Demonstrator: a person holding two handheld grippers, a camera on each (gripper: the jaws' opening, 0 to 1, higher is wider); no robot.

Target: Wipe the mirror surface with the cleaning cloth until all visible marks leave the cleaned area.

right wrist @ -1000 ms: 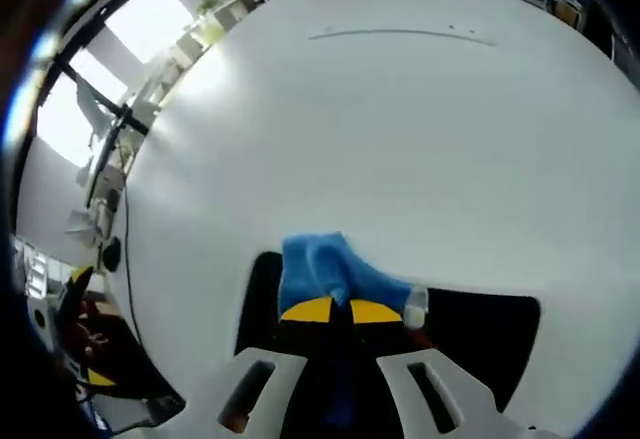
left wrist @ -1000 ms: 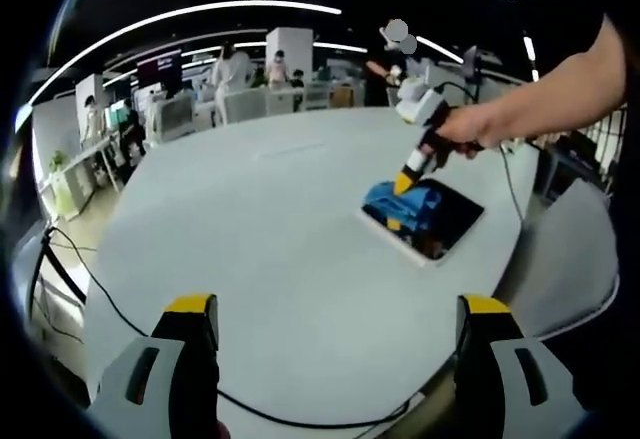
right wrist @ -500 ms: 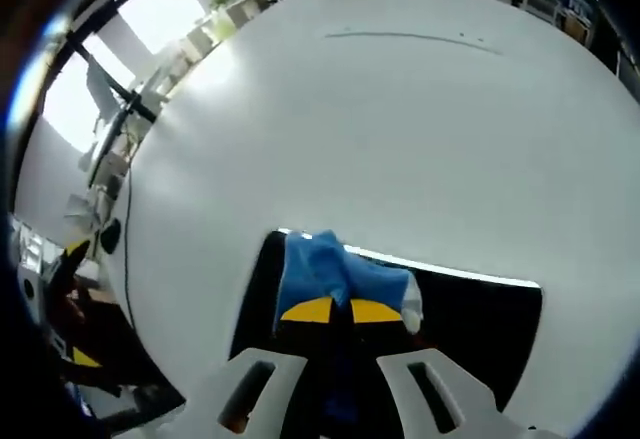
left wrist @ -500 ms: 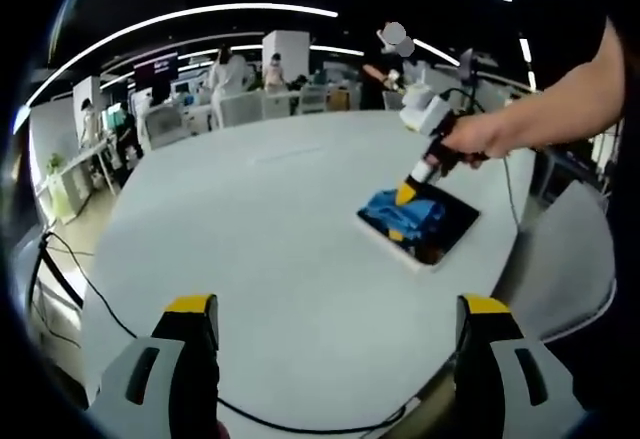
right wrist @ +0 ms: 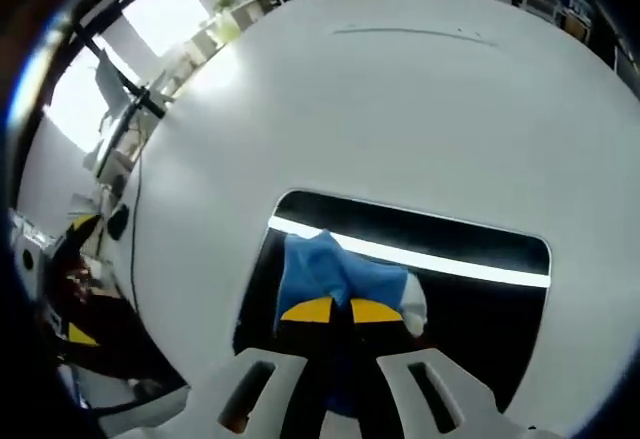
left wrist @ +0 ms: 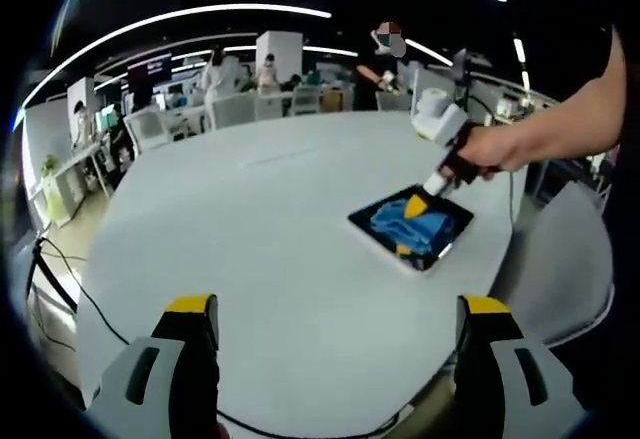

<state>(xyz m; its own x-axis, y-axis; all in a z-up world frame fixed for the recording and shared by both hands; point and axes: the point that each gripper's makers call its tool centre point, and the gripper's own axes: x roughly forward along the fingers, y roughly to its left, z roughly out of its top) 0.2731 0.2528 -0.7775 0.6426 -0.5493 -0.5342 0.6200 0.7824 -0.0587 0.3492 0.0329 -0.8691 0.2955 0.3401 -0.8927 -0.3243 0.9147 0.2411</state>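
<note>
The right gripper point(right wrist: 333, 310) pinched the blue cleaning cloth point(right wrist: 330, 271) against the mirror point(right wrist: 480, 249) near the tabletop's point(left wrist: 260, 229) edge; the left gripper point(left wrist: 338, 309) stood wide, holding nothing.

Ahead of my left fingers spreads a big round white table point(left wrist: 250, 239), pale and bare where I look. A black cable point(left wrist: 95, 304) snakes along its edge just outside my left-hand finger. Past my right-hand finger, off the table's edge, sits a grey chair point(left wrist: 560, 259). Far beyond my fingertips, people in white point(left wrist: 212, 71) stand among desks and white chairs point(left wrist: 235, 109), with long ceiling light strips point(left wrist: 190, 14) curving overhead. From my right fingers' side, bright windows point(right wrist: 120, 69) glare beyond the table's far left edge.
</note>
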